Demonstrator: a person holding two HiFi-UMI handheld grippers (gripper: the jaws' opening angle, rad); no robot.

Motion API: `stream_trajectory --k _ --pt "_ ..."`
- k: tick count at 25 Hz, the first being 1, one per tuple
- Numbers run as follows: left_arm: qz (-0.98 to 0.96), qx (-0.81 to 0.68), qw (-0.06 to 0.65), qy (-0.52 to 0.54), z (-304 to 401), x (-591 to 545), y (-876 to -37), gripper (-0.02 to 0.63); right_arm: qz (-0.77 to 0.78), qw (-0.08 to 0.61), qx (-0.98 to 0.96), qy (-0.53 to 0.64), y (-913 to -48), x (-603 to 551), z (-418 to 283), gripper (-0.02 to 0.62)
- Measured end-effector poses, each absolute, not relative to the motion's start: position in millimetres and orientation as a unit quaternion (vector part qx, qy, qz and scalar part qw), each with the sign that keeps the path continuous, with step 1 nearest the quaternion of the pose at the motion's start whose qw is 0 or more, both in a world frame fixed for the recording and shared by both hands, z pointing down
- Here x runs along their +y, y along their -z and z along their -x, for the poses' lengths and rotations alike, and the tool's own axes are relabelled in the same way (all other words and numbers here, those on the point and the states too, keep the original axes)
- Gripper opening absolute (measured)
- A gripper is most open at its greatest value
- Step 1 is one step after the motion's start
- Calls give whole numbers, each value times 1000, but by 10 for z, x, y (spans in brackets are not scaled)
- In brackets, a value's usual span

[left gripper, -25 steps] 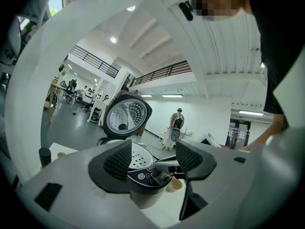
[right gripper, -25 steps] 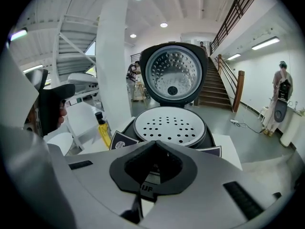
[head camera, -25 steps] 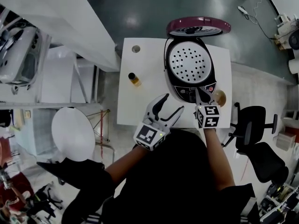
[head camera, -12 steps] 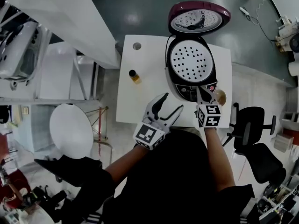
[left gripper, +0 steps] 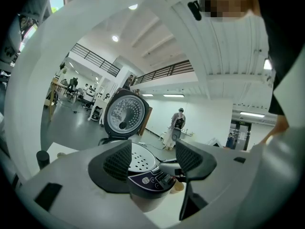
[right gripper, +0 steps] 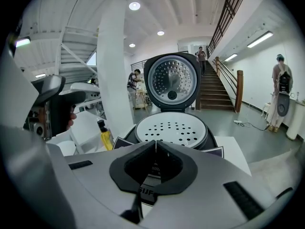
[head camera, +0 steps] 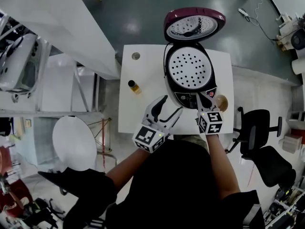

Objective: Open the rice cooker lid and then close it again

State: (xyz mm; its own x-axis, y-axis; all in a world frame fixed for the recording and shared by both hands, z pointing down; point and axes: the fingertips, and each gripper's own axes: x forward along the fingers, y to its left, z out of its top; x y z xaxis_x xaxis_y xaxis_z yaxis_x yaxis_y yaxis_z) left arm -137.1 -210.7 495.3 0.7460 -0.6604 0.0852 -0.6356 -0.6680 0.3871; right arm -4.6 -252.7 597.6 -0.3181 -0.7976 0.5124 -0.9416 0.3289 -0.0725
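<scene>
Lid (head camera: 194,25) has swung wider open

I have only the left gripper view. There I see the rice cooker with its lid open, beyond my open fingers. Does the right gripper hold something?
Observer: No. The right gripper view shows the right gripper with its fingers shut together and nothing between them.
Operator: Where does it point?
Observer: In the head view its tip is at the front control panel of the black round rice cooker with the dark red lid, near a small red button. Contact I cannot confirm.
Operator: What stands beside the cooker?
Observer: A small bottle of yellow liquid with a dark cap, on the white table, at the cooker's left in the head view.
</scene>
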Motion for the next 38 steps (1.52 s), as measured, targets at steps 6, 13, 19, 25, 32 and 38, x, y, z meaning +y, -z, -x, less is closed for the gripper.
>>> stream_trajectory --k 6,13,19,25,32,38 --pt "-909 -368 190 47 1348 -2311 -4755 264 -547 189 -797 -172 -5982 -2500 50 2" --pt "-905 -384 177 50 1377 -2652 -4480 264 -519 199 -809 -190 -5970 -2480 85 2" --pt "-905 -394 149 63 1379 -3090 -4183 264 -514 195 -815 -182 -5762 -2536 -51 2" --pt "-907 -399 115 66 1408 -3552 -3927 264 -528 175 -810 -187 -5622 -2550 -230 2" --pt "-910 -402 79 62 1381 -4076 -3686 264 -519 174 -816 -186 -5598 -2614 -242 2" --pt "-917 -391 69 39 1310 -4443 -3603 264 -506 182 -820 -195 -5687 -2624 -168 2"
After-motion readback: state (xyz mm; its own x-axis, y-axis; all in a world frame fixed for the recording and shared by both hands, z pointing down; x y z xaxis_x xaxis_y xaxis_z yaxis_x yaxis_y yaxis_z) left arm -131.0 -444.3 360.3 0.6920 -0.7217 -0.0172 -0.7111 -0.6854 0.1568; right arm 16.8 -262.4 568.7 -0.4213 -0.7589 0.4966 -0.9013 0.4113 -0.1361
